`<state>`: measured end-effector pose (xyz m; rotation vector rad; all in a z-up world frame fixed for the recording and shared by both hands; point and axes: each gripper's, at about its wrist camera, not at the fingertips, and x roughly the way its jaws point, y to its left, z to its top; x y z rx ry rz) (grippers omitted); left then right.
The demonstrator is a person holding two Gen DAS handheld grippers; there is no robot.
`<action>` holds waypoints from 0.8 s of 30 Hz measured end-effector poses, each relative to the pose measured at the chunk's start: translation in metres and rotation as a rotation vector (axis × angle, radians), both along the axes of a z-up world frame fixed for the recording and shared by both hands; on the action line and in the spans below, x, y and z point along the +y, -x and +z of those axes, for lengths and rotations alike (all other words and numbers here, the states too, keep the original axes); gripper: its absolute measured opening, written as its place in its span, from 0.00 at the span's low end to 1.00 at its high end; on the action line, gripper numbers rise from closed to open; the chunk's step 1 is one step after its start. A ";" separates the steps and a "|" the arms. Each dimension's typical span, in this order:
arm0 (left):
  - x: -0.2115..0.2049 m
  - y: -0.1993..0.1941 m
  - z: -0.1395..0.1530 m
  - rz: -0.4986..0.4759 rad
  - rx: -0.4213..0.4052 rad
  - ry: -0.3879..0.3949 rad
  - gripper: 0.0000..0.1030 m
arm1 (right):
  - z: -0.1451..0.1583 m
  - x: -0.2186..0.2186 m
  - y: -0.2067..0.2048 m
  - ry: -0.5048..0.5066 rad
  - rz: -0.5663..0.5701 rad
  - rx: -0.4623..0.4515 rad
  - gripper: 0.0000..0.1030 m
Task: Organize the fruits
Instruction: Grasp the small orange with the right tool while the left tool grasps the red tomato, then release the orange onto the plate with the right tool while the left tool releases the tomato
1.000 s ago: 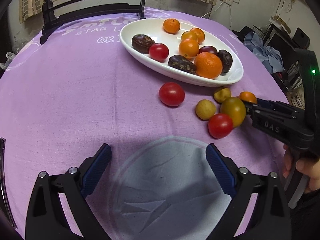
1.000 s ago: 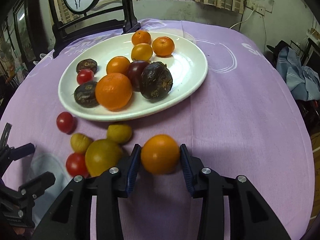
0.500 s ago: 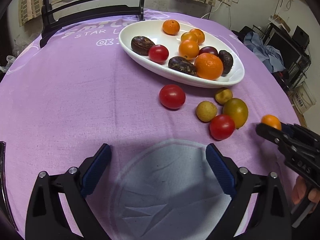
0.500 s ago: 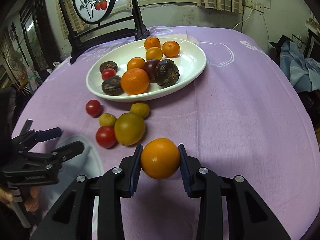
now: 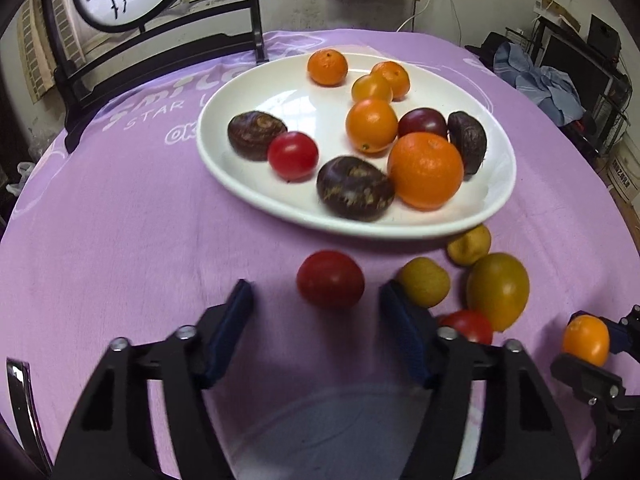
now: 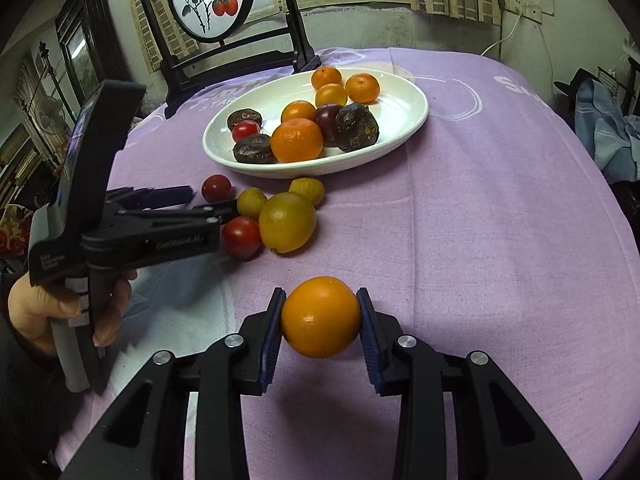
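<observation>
The right gripper (image 6: 320, 320) clamps an orange (image 6: 320, 317); the left gripper (image 5: 316, 312) is closing around a red tomato (image 5: 330, 279) at the plate's (image 5: 240, 184) 6 o'clock, pads not touching.

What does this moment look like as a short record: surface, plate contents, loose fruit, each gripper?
surface: round table under purple cloth
plate: white oval plate holding orange, dark and red fruits
loose fruit: two red tomatoes, two small yellow fruits, one larger yellow-green fruit
left gripper: jaws closing around red tomato, pads not touching
right gripper: shut on round orange fruit
</observation>
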<state>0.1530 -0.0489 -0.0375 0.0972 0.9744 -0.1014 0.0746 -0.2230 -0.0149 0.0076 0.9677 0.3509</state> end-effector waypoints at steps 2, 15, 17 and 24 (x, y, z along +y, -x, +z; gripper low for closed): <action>-0.003 0.001 0.003 -0.024 0.000 0.010 0.30 | -0.002 -0.001 -0.001 0.003 -0.003 0.005 0.35; 0.013 0.058 0.056 -0.066 -0.051 0.101 0.28 | 0.013 -0.006 0.002 -0.047 -0.034 -0.056 0.35; 0.014 0.061 0.073 -0.069 -0.075 0.108 0.28 | 0.026 -0.006 0.002 -0.072 -0.040 -0.088 0.35; 0.002 0.031 0.106 -0.099 -0.135 0.135 0.28 | 0.076 0.009 -0.030 -0.050 -0.001 -0.238 0.35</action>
